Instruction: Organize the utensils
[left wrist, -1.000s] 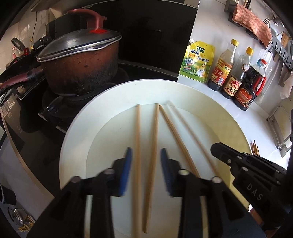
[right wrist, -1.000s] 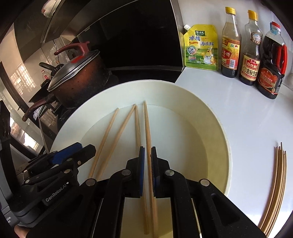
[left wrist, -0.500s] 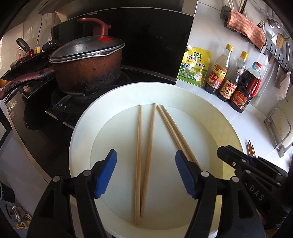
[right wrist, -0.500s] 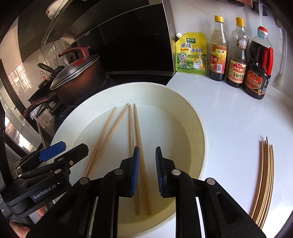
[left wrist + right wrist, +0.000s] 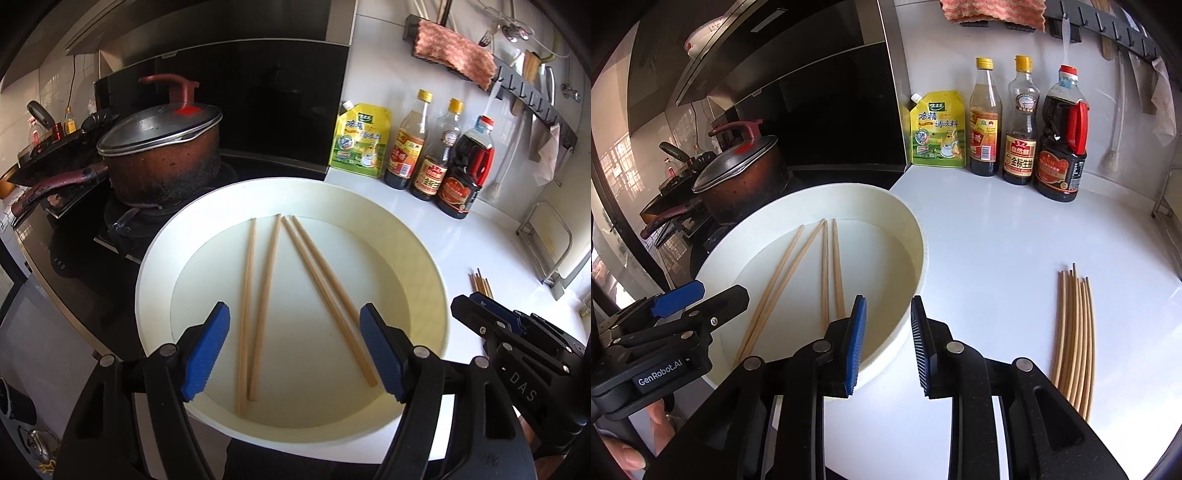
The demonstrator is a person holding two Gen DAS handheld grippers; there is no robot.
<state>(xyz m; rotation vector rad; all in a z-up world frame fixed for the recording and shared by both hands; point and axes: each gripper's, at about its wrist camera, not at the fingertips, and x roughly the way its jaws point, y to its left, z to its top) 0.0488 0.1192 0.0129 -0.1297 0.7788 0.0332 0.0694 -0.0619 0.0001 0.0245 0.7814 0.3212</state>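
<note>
1. Left gripper point(image 5: 295, 350): jaws spread wide, holding nothing, above the near rim of the white basin point(image 5: 155, 266).
2. Right gripper point(image 5: 886, 343): jaws parted, empty, over the basin's right wall.
3. Four chopsticks point(image 5: 258, 306) lie flat in the basin, as two pairs.
4. A bundle of chopsticks point(image 5: 1075, 332) rests on the white tabletop point(image 5: 997, 240), right of the basin.
5. Sauce bottles point(image 5: 1019, 122) stand at the wall; pot point(image 5: 162, 155) on the stove.
</note>
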